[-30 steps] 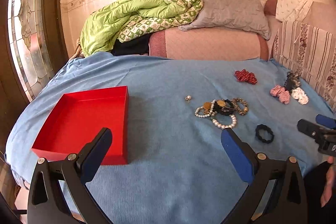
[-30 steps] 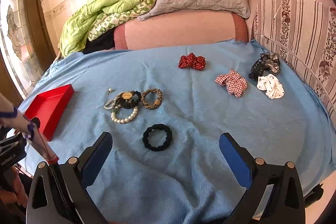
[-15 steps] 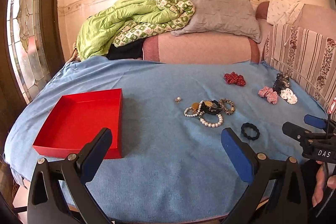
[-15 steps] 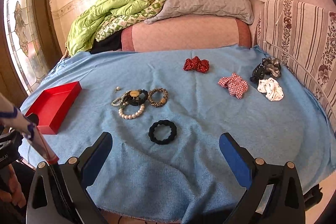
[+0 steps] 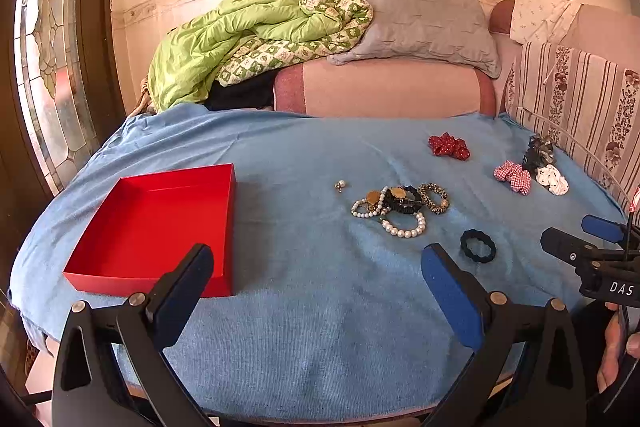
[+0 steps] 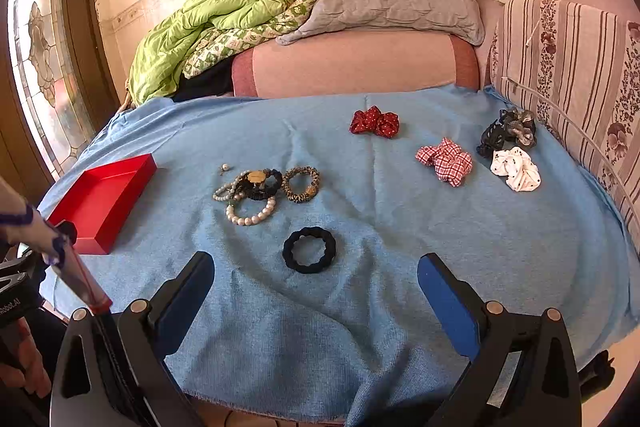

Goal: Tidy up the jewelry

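Both jaws stand wide apart and hold nothing: the left gripper (image 5: pixel 316 291) and the right gripper (image 6: pixel 316 295) fill the lower edge of their own views, above a blue blanket (image 5: pixel 320 327) that covers the whole working surface. Behind it, across the top of each frame, lie a green quilt (image 5: pixel 240 39), a grey pillow (image 5: pixel 424 23) and a pink bolster (image 5: pixel 384 89); stained glass (image 5: pixel 48 67) runs down the left edge. At left centre a red box (image 5: pixel 152 223) sits open with nothing visible in it. Centre frame holds the jewelry: a pearl bracelet (image 6: pixel 250 213) touching a cluster of bands, with a black hair tie (image 6: pixel 309 249) apart just below. Four scrunchies lie at right, among them a red scrunchie (image 6: pixel 375 123). Bare blanket separates the box from the cluster and the hair tie from the near edge.
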`<state>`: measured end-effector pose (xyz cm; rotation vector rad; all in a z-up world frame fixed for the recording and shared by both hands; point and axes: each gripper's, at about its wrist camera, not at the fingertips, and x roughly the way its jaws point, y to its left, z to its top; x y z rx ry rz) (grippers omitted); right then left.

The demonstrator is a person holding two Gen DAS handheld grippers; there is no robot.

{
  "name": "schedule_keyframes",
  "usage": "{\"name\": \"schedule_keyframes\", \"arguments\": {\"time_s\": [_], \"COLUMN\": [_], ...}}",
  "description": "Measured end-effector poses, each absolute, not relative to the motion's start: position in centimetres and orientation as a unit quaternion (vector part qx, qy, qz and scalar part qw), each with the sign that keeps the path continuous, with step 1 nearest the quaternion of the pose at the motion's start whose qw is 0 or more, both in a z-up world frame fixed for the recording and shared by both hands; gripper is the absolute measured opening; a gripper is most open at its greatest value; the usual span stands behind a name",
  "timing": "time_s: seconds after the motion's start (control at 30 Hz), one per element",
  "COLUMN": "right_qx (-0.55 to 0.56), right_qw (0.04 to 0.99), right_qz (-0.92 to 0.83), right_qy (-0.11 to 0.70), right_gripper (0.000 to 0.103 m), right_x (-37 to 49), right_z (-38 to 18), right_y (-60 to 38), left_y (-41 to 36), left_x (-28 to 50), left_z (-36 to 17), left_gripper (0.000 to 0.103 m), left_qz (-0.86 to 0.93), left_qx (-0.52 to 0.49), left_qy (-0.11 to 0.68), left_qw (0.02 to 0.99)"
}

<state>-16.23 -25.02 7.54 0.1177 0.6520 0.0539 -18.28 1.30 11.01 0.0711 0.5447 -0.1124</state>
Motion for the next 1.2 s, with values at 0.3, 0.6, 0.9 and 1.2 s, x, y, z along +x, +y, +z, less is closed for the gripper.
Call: {"name": "schedule_keyframes", "arguments": {"time_s": [0.3, 0.6, 0.9, 1.2], "right_qx": [0.060, 0.070, 0.079, 0.067], "right_qw": [0.943, 0.937, 0.928, 0.912], "right_qz": [0.027, 0.036, 0.048, 0.062], "right_qy": [0.328, 0.340, 0.361, 0.401], "right_gripper": [0.103, 0.101, 0.093, 0.079], "right_x": [-16.0, -15.2, -13.1, -10.1], "right_z": [7.3, 6.9, 6.1, 4.4], "right_y": [-25.2, -25.4, -25.3, -25.1], "left_y": [0.9, 0.8, -0.3, -1.5], "left_x": [-18.1, -16.1, -12.8, -9.7], "left_z": [10.5, 9.7, 8.5, 7.1], "left_gripper": [0.103, 0.103, 0.103, 0.103], "left_qz": [-0.055, -0.059, -0.073, -0.089], "left_qx": [0.035, 0.027, 0.033, 0.039], "left_qy": [0.277, 0.303, 0.336, 0.366], "left_qw": [0.959, 0.951, 0.938, 0.926]}}
